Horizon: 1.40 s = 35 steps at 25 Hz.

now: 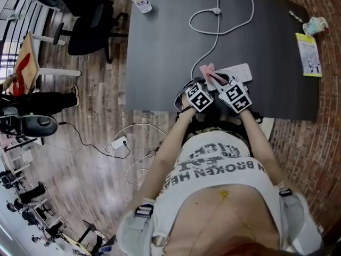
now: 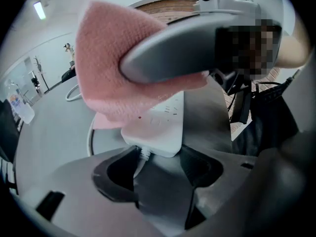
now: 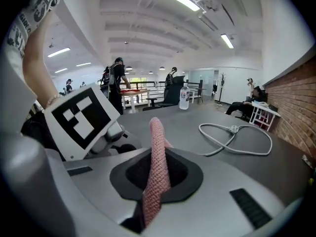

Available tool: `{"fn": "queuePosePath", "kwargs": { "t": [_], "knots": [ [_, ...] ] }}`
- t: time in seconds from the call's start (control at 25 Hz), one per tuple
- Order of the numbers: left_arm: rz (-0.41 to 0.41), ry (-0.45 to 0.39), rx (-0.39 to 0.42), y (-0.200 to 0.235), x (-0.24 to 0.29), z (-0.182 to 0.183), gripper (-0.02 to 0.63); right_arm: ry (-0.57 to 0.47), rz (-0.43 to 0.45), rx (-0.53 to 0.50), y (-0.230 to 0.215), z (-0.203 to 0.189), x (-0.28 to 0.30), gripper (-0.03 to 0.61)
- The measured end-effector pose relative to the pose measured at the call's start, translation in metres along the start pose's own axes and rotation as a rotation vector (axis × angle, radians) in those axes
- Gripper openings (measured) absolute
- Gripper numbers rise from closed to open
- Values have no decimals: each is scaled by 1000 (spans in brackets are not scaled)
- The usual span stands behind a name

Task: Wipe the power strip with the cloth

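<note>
The white power strip [image 1: 238,71] lies near the front edge of the dark table [image 1: 160,63], and its grey cable [image 1: 218,15] loops away to the far side. My left gripper [image 2: 158,164] is shut on the strip's cable end [image 2: 160,127], whose corners sit against both black pads. My right gripper [image 3: 155,177] is shut on the pink cloth [image 3: 157,152], which stands up from between its jaws. In the left gripper view the cloth [image 2: 113,73] hangs over the strip's top, under a grey finger [image 2: 187,48] of the right gripper. The head view shows the cloth [image 1: 209,72] at the strip's left end.
A water bottle [image 1: 140,0] stands at the table's far left corner. A yellow-green booklet [image 1: 308,55] and a small object [image 1: 315,24] lie at the right edge. An office chair [image 1: 88,28] stands left of the table. A white adapter [image 1: 119,142] lies on the floor.
</note>
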<state>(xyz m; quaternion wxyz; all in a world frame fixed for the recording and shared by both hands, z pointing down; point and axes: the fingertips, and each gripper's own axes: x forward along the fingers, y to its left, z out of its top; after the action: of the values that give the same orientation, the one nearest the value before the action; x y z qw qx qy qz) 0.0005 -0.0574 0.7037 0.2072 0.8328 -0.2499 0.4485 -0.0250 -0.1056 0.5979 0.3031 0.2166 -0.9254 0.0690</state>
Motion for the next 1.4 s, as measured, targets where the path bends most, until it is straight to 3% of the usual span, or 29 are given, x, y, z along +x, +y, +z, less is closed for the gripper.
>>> {"fn": "queuePosePath", "kwargs": {
  "t": [0.36,0.52,0.8,1.4],
  "knots": [
    [-2,2,4,0,0,-1,267,137,56,-16,10,-41,36,17],
    [-1,2,5,0,0,-1,267,181,56,-72,13,-51,41,17],
    [8,3,4,2,0,-3,267,176,58,-126,15,-47,42,17],
    [3,18,-3,1,1,-2,267,190,69,-118,0,-54,33,17]
  ]
}}
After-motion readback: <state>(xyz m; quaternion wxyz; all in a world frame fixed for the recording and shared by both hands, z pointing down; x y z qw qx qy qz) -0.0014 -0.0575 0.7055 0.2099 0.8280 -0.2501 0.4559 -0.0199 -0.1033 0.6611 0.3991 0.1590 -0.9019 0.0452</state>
